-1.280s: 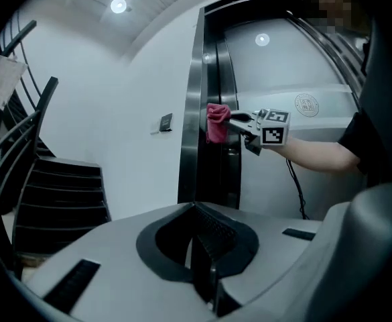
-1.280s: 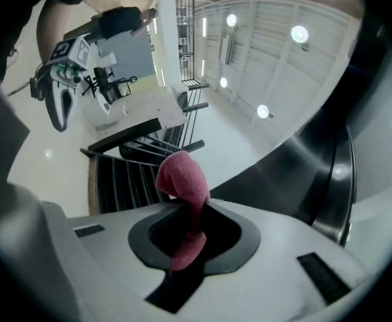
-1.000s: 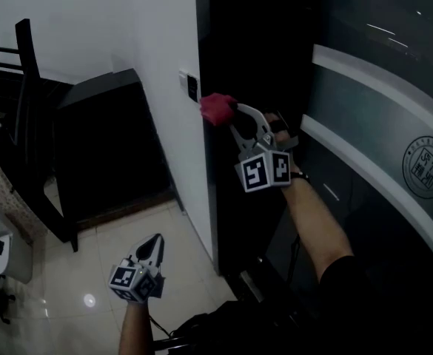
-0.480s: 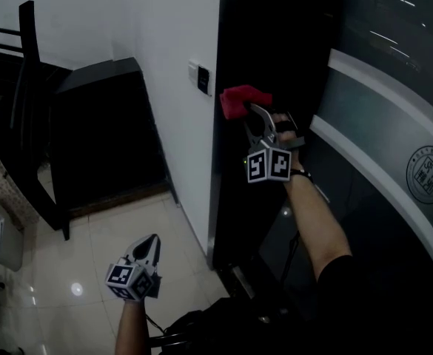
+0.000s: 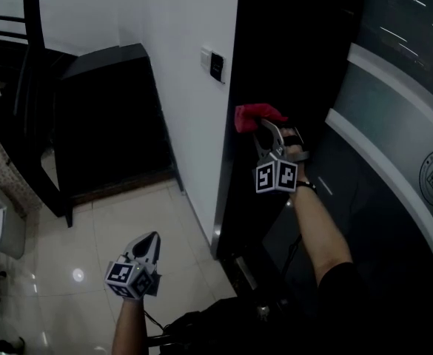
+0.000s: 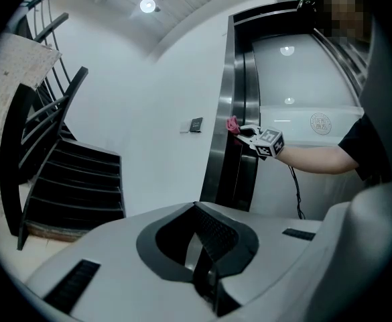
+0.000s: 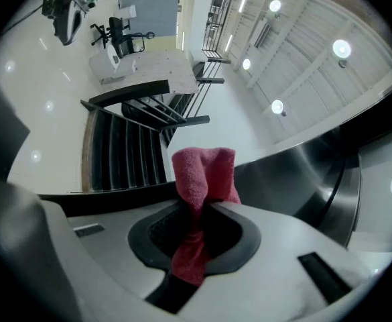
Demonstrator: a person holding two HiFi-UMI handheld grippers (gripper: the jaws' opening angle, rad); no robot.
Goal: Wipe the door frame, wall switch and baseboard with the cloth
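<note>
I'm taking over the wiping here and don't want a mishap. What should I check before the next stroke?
1. Cloth clamped in the right gripper: ok.
2. Cloth against the door frame: looks ok, near its edge.
3. Wall switch in sight, above and to the left of the cloth: ok.
4. Left gripper shut, empty, low and away from the wall: ok.
5. Frame surface clean: cannot tell.

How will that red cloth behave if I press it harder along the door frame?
Probably floppy: the red cloth bunches above the shut right gripper. Likely light: one pinch carries it. Its terry nap should drag, not slip, on the glossy door frame.
</note>
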